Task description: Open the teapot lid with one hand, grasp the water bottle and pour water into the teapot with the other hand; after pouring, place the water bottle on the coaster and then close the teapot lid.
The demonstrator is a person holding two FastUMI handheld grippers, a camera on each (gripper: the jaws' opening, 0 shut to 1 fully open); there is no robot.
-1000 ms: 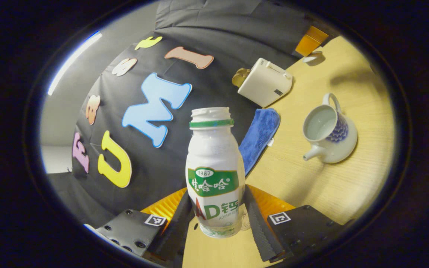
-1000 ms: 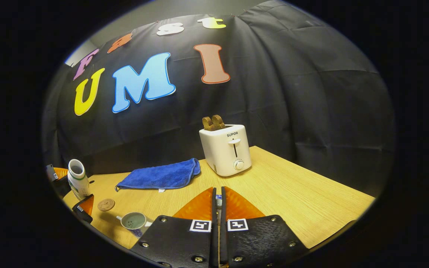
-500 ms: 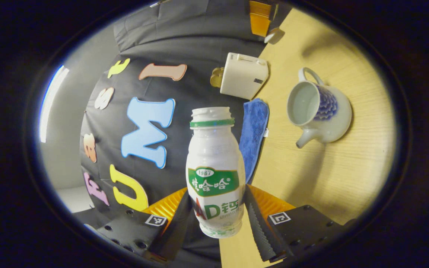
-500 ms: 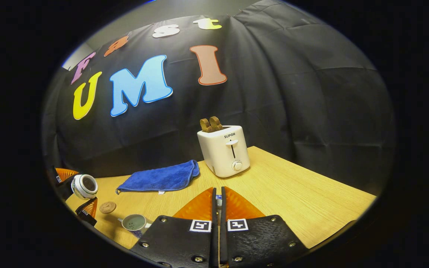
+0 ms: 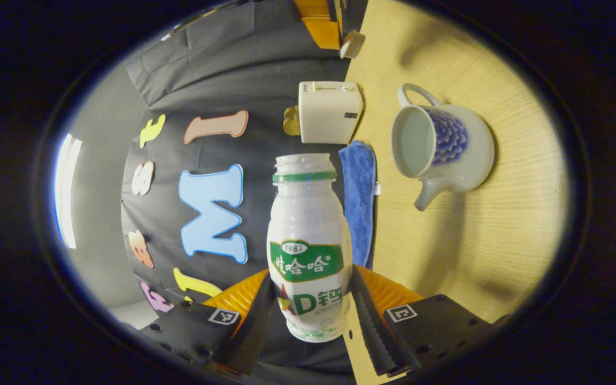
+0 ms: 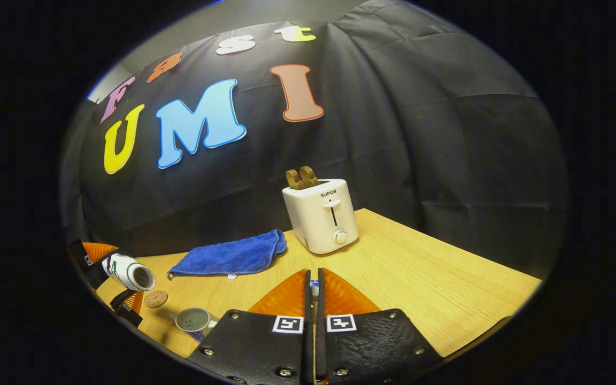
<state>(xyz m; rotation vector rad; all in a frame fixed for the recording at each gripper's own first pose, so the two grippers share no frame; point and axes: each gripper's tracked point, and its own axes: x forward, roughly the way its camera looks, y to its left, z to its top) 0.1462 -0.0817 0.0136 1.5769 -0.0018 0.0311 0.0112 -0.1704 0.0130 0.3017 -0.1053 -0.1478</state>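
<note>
Left gripper clamps both fingers on the water bottle, tipped on its side above the open teapot. Right gripper, well clear of the teapot, pinches a small lid between near-closed jaws.

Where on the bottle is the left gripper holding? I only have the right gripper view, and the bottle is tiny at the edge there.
Observer: Low down. The left gripper pinches the water bottle across the lower part of its label.
Operator: Any water leaving it?
Observer: No stream shows at its uncapped mouth in the left gripper view.
Operator: What does the teapot look like up close?
Observer: The teapot is white with a blue pattern on its side.
</note>
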